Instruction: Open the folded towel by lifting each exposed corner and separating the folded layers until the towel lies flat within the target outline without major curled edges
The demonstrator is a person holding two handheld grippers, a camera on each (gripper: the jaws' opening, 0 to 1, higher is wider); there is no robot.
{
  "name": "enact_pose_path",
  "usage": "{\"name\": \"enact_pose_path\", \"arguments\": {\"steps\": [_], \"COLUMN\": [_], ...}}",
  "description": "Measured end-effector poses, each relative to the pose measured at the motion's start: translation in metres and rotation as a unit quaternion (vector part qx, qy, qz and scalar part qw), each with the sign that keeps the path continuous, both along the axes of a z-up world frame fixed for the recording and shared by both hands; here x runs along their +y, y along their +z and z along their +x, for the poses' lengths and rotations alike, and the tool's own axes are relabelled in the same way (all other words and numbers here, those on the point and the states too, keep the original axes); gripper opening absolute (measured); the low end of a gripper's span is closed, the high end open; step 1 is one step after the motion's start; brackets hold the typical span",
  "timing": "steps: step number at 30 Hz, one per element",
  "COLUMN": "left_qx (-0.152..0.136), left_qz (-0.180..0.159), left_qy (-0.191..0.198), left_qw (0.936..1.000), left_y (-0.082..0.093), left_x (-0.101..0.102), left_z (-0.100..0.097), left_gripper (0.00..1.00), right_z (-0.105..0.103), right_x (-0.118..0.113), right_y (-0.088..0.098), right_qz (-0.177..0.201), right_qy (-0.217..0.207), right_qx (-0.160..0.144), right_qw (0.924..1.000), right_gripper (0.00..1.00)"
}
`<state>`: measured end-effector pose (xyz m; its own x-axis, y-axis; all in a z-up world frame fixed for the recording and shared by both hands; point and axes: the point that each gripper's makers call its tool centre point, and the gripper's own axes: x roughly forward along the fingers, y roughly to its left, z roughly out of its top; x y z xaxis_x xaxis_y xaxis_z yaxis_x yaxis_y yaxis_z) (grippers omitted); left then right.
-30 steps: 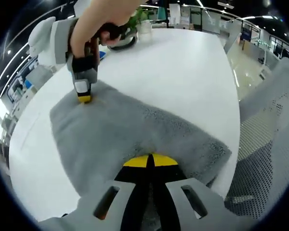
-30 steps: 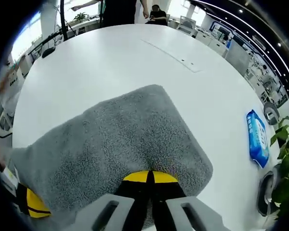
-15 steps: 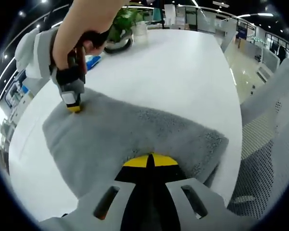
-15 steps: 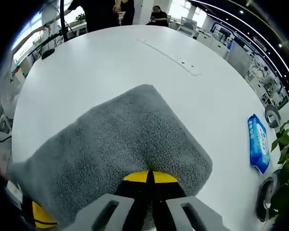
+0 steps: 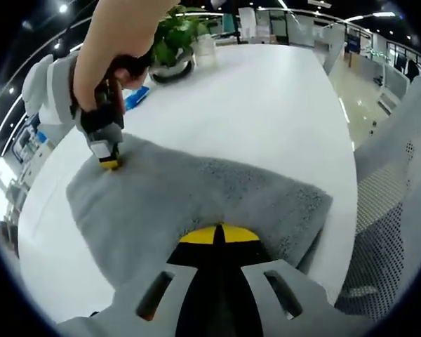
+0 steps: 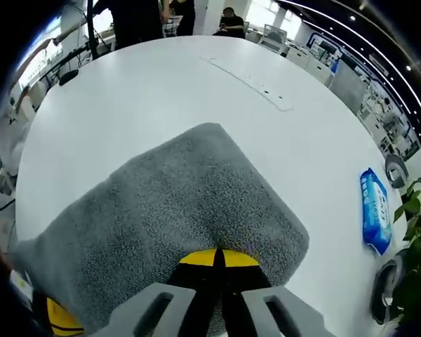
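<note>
A grey towel [image 5: 189, 196] lies folded on the white round table [image 5: 266, 105]. My left gripper [image 5: 217, 237] is shut on the towel's near edge, its yellow tips pressed together in the fabric. In the left gripper view a hand holds my right gripper [image 5: 110, 161] at the towel's far left corner, tips down on the cloth. In the right gripper view the towel [image 6: 175, 203] spreads ahead, and my right gripper [image 6: 219, 258] is shut on its near edge. A yellow tip of the left gripper [image 6: 59, 317] shows at the lower left, at the towel's border.
A blue wipes packet [image 6: 375, 209] lies right of the towel, with a potted plant [image 6: 415, 210] beyond it. The same plant [image 5: 172, 45] and packet [image 5: 133, 97] sit past the right gripper. A grey mesh chair [image 5: 389, 232] stands at the table's edge. People [image 6: 137, 17] stand far off.
Both grippers stay shut on the towel. In the left gripper view the right gripper and its corner have shifted slightly left and nearer; the towel's shape is much the same.
</note>
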<state>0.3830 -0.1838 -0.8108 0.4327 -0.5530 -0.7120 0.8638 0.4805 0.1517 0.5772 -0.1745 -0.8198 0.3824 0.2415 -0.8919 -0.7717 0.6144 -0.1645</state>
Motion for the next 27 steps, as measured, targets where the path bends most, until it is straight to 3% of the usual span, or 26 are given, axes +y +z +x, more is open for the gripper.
{"name": "enact_pose_path", "arguments": {"steps": [9, 12, 15, 18, 22, 24, 27], "left_qx": [0.043, 0.068, 0.034, 0.045, 0.038, 0.05, 0.053], "left_qz": [-0.045, -0.073, -0.109, -0.14, -0.133, -0.131, -0.113], "left_qy": [0.034, 0.061, 0.092, 0.121, 0.141, 0.145, 0.141], "left_qw": [0.9975, 0.9931, 0.9892, 0.9817, 0.9802, 0.9796, 0.9821], "left_y": [0.001, 0.009, 0.035, 0.049, 0.058, 0.056, 0.048], "left_x": [0.002, 0.008, 0.024, 0.038, 0.068, 0.076, 0.083], "left_z": [0.003, 0.003, 0.017, 0.022, 0.025, 0.021, 0.014], "left_gripper": [0.0, 0.03, 0.05, 0.09, 0.1, 0.1, 0.1], "right_z": [-0.004, -0.007, -0.018, -0.044, -0.093, -0.113, -0.15], "right_x": [0.0, -0.001, 0.0, -0.007, -0.018, -0.02, -0.025], "right_y": [0.004, 0.017, 0.046, 0.069, 0.085, 0.084, 0.066], "right_qz": [-0.008, 0.037, 0.082, 0.11, 0.136, 0.144, 0.147], "right_qy": [0.019, -0.017, -0.017, -0.015, -0.018, -0.016, -0.022], "right_qx": [-0.04, -0.043, -0.084, -0.097, -0.1, -0.095, -0.075], "right_qw": [0.999, 0.9982, 0.9929, 0.9891, 0.9855, 0.9848, 0.9861], "right_gripper": [0.0, 0.0, 0.0, 0.01, 0.01, 0.01, 0.02]}}
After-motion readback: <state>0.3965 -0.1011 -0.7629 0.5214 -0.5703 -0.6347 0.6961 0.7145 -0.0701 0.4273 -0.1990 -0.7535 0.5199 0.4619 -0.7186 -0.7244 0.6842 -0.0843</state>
